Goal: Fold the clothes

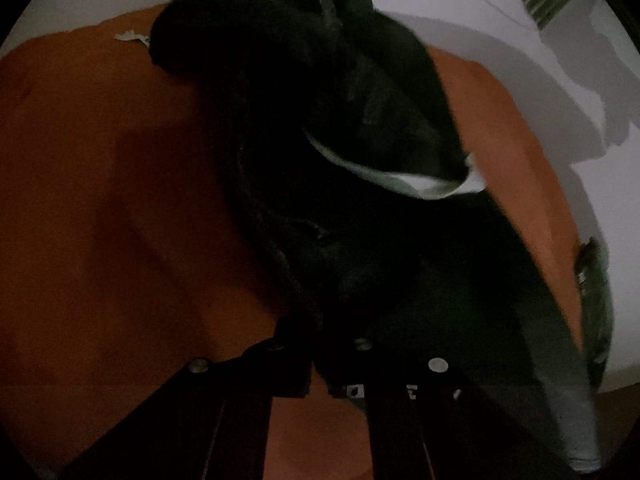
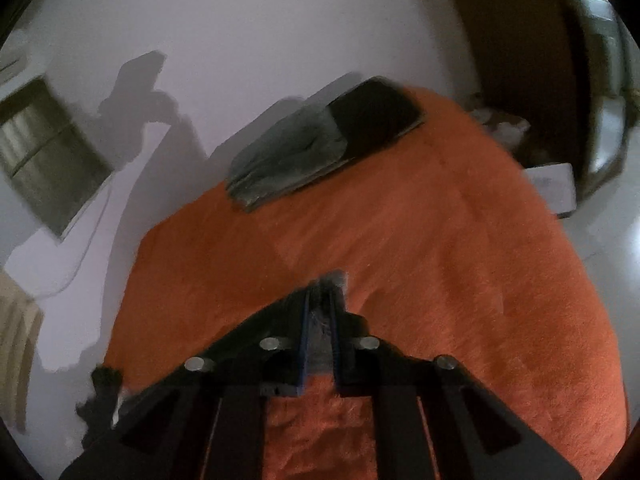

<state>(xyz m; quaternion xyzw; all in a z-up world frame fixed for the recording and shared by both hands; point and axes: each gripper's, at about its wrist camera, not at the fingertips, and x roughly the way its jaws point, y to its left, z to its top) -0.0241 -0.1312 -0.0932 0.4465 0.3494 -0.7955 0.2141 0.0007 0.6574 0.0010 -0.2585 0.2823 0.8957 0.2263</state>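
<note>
Folded clothes (image 2: 320,148) at blanket's (image 2: 460,260) far edge, against wall (image 2: 240,20).

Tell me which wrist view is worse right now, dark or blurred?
Left wrist view: underexposed, the black garment a near-featureless mass, hiding the fingertips. Right wrist view: brighter, with motion blur on the folded clothes, hard shadows on the wall; fisheye bends the orange cover.

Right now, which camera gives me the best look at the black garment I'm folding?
The left wrist view. The black garment fills its middle, hanging bunched over the orange blanket, its pale inner band showing, though dim and blurred. The right wrist view shows only a small dark scrap at its lower left edge, possibly the same garment.
</note>
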